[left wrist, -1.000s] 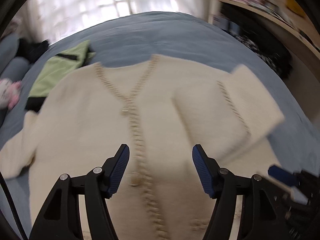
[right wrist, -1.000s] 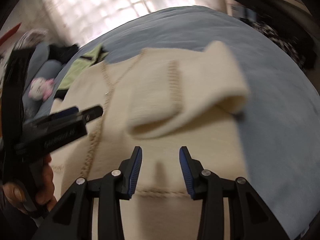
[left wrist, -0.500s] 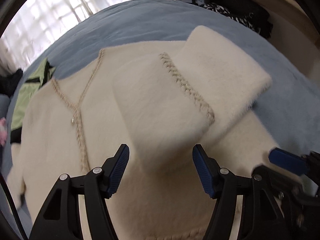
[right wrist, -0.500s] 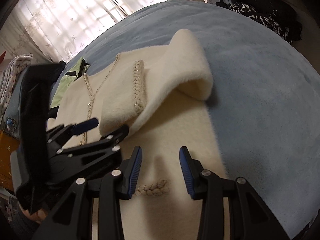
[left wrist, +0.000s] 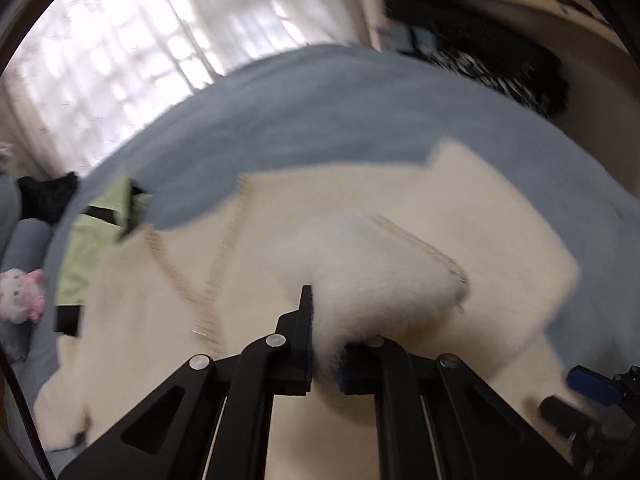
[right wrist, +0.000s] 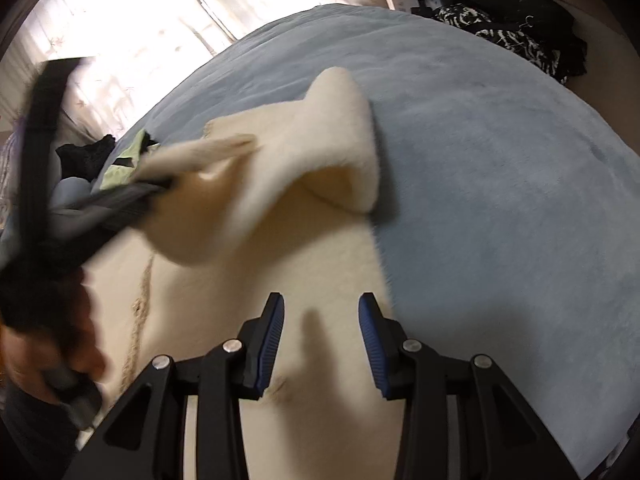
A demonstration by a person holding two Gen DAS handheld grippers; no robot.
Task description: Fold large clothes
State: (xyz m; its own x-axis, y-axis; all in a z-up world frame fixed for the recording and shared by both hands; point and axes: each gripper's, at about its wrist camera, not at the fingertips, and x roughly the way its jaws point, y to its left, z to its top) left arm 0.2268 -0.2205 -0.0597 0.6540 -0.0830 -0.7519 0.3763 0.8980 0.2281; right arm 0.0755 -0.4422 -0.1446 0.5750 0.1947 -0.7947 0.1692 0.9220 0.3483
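I am gripping the folded sleeve cuff (left wrist: 380, 280) of the fluffy cream cardigan (left wrist: 160, 304) with my left gripper (left wrist: 326, 344), mid sleeve-fold at frame centre; my right gripper (right wrist: 321, 340) is hovering wide and empty. Next I am laying the cuff flat across the chest. The soft blue bedspread (right wrist: 500, 152) is filling the frame, curtained window (left wrist: 120, 60) at upper left.

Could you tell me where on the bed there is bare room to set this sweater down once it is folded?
The blue blanket lies bare right of the cream sweater and beyond its collar. The left edge is crowded: green garment, black clothing, pink plush toy.
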